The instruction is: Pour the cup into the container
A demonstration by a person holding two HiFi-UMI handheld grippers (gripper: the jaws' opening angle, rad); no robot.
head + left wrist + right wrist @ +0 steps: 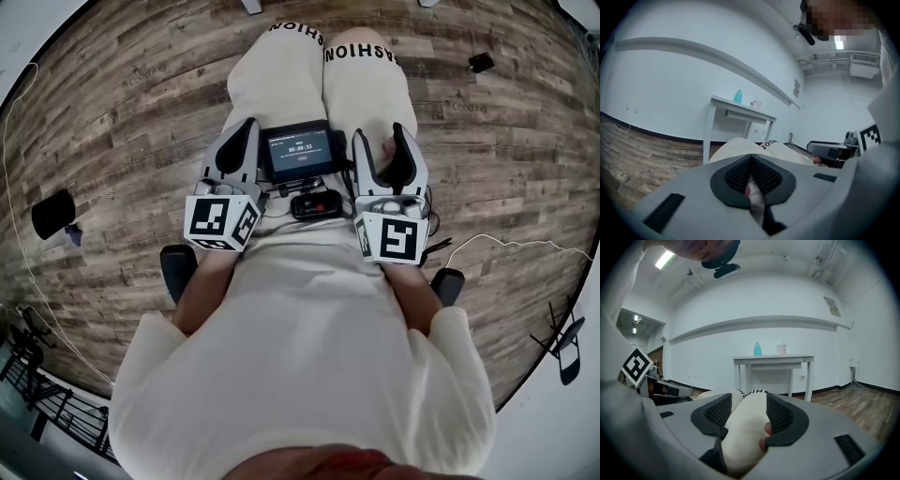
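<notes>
Plainly, both grippers lie on the lap of a seated person in soft cream trousers. The left gripper (751, 161) is a smooth grey shell whose black, mesh-textured pads (766, 176) meet at the tips, so its jaws are together with nothing gripped. The right gripper (749, 404) has the same grey shell and ribbed black pads, but its jaws stand apart; the rounded cream trouser leg (745, 432) fills the gap between them, and the pads do not squeeze it. Far ahead of both sets of jaws, beyond their tips, stands a plain white table (773, 358) with straight square legs against a white wall. On its top sit the cup (781, 348), pale and small, and just beside it the teal container (757, 349), a bottle-like shape narrowing to a rounded top. Both stand upright, long axes vertical, the cup's mouth upward; they are too small to show surface detail or contents, and whether they touch cannot be told. From the head view the table and both objects are out of sight; it shows only the checkered marker cubes (222, 220), a small dark screen (300, 152) between the grippers, and the streaked wood-plank floor (141, 112). Print on the trousers is partly cut off by the jaws in both gripper views.
</notes>
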